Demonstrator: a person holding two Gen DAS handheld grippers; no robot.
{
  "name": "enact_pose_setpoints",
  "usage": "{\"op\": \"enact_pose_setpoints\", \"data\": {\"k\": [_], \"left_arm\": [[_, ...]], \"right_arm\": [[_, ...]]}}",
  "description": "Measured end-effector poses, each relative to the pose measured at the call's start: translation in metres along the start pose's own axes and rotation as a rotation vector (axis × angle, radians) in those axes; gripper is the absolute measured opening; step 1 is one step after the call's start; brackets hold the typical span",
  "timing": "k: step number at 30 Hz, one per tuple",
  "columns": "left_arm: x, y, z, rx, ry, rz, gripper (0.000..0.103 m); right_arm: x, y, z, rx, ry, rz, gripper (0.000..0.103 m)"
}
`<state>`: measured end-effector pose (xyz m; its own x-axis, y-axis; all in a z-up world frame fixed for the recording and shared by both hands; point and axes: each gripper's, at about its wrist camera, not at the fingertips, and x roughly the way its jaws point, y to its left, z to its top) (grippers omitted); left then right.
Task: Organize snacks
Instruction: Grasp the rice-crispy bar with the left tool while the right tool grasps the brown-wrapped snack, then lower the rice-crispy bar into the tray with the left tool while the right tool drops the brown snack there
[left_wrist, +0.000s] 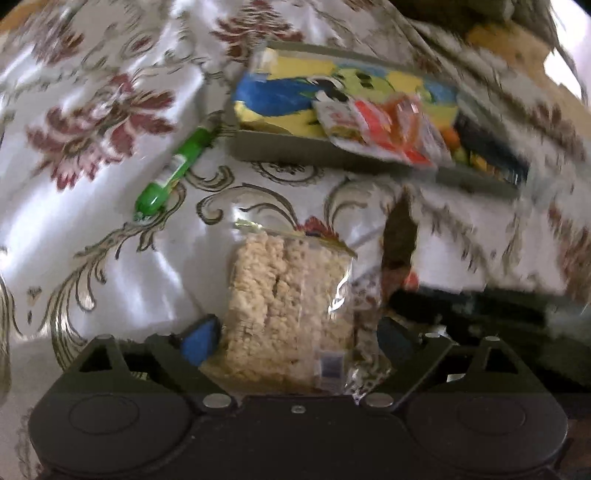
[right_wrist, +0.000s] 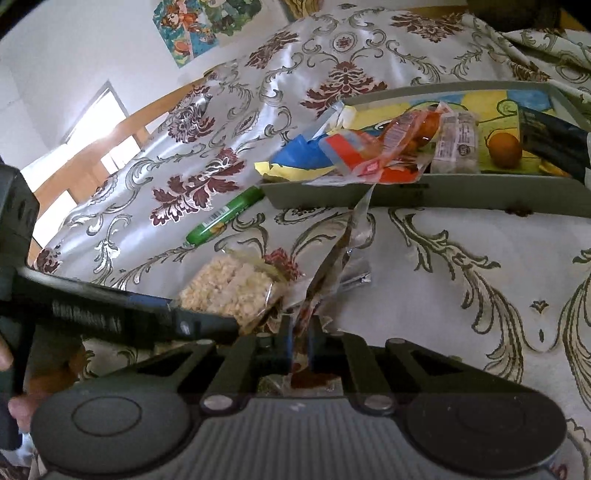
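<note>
Puffed-rice snack pack is framed loosely by the spread left claw, pads apart from it; its clear wrapper edge is pinched by the closed right claw. Beyond the pack, a grey tray is filled with packets and an orange.

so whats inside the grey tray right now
In the grey tray: a yellow-and-blue packet, red-and-orange wrappers, a small clear labelled pack, an orange round item and a dark packet. They cover much of the cartoon-printed floor.

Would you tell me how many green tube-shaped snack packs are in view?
1: the green tube lies on the tablecloth, just left of the tray. Others could be hidden under the tray's packets.
</note>
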<state>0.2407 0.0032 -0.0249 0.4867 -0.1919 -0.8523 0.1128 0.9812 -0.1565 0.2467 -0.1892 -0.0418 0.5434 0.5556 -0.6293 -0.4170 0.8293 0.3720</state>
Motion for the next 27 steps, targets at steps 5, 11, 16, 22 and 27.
{"op": "enact_pose_setpoints", "data": {"k": [5, 11, 16, 22, 27], "left_arm": [[0.006, -0.017, -0.008, 0.168, 0.001, 0.116, 0.079], [0.0, -0.018, -0.01, 0.155, -0.03, 0.14, 0.074], [-0.011, -0.013, -0.016, 0.067, -0.083, 0.146, 0.073], [-0.032, -0.013, -0.02, 0.02, -0.183, 0.182, 0.073], [-0.042, -0.017, -0.006, -0.013, -0.244, 0.202, 0.073]], "right_arm": [[0.0, -0.002, 0.001, 0.0, 0.004, -0.003, 0.009], [-0.001, 0.0, 0.001, -0.004, -0.004, 0.002, 0.008], [-0.008, 0.009, -0.001, -0.051, -0.032, 0.015, 0.008], [-0.017, 0.016, 0.0, -0.092, -0.079, 0.01, 0.008], [-0.025, 0.019, 0.004, -0.119, -0.154, 0.029, 0.002]]}}
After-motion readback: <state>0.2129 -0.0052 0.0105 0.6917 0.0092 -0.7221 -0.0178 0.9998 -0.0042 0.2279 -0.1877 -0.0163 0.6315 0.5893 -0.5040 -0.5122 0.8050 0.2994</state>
